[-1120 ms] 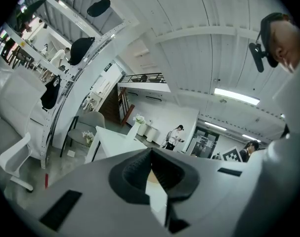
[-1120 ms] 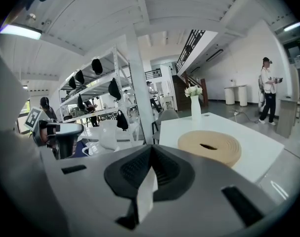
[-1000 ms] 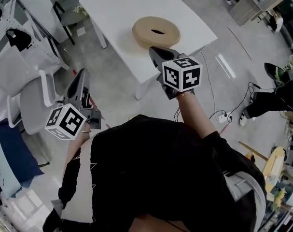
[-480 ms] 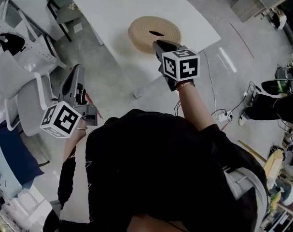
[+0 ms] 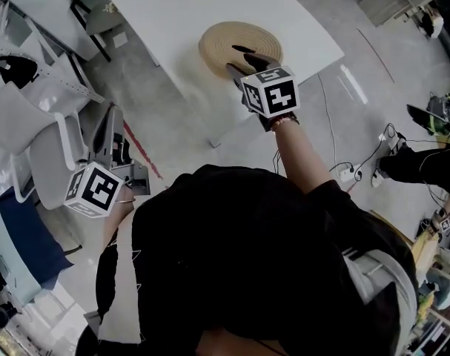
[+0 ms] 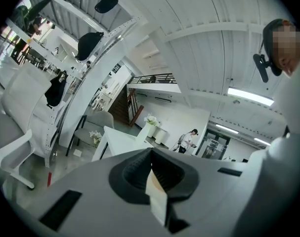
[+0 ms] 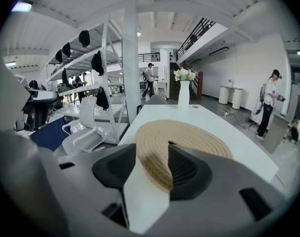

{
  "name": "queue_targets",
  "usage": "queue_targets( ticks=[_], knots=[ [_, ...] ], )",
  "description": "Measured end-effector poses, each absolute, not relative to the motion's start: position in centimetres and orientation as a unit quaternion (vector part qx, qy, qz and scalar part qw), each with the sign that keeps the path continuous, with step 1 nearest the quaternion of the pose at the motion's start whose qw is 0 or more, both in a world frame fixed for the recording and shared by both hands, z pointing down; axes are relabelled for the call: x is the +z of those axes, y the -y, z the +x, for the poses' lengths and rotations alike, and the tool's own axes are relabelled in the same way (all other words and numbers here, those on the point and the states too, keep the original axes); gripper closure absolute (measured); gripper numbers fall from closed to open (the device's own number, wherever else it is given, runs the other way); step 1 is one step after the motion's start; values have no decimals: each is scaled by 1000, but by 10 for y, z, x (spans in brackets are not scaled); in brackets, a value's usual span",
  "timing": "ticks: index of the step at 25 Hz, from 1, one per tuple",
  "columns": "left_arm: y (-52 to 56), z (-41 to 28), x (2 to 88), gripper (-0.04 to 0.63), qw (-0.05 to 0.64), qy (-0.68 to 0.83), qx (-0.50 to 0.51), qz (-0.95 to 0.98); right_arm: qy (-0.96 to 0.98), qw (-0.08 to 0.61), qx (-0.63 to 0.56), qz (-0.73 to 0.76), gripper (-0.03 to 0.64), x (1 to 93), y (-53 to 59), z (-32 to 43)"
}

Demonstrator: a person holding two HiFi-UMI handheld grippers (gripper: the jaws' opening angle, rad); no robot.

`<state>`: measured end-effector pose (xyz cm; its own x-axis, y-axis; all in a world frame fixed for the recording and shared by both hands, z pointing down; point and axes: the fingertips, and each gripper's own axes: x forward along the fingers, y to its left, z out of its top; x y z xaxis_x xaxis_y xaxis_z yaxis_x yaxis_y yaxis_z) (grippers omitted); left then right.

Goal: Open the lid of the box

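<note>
Since a second ago, our right gripper (image 5: pixel 245 58) has reached forward over the near rim of the round woven box (image 5: pixel 219 40). Its jaws have just been opening and now stand spread, with only the box's woven top showing in the gap and nothing gripped. The box sits near the front edge of the white table (image 5: pixel 165 13). Our left gripper (image 5: pixel 111 121) hangs beside the table, jaws pressed together and empty.

Bright, even light; a ceiling strip lamp (image 6: pixel 248 97) glares above the left tool (image 6: pixel 151 174); fisheye edges bend, corners black.
</note>
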<state>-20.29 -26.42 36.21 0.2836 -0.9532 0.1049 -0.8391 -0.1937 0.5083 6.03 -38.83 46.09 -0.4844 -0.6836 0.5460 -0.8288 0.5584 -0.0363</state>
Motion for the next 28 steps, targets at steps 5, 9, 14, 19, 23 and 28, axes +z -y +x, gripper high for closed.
queue_targets(
  ticks=[5, 9, 14, 19, 23, 28],
  knots=[
    [266, -211, 366, 586, 246, 595, -117, 756, 849, 304, 115, 417, 365, 475, 387, 46],
    [267, -214, 365, 586, 244, 600, -117, 753, 837, 352, 91, 409, 354, 487, 387, 46],
    [271, -218, 368, 586, 243, 604, -117, 750, 832, 365, 85, 408, 351, 492, 391, 46],
    [274, -218, 367, 586, 246, 602, -118, 751, 835, 384, 57, 390, 354, 496, 392, 40],
    [276, -217, 368, 586, 248, 601, -120, 750, 825, 402, 24, 396, 412, 500, 395, 44],
    [277, -212, 368, 586, 250, 599, -119, 751, 822, 399, 13, 407, 419, 500, 396, 46]
  ],
)
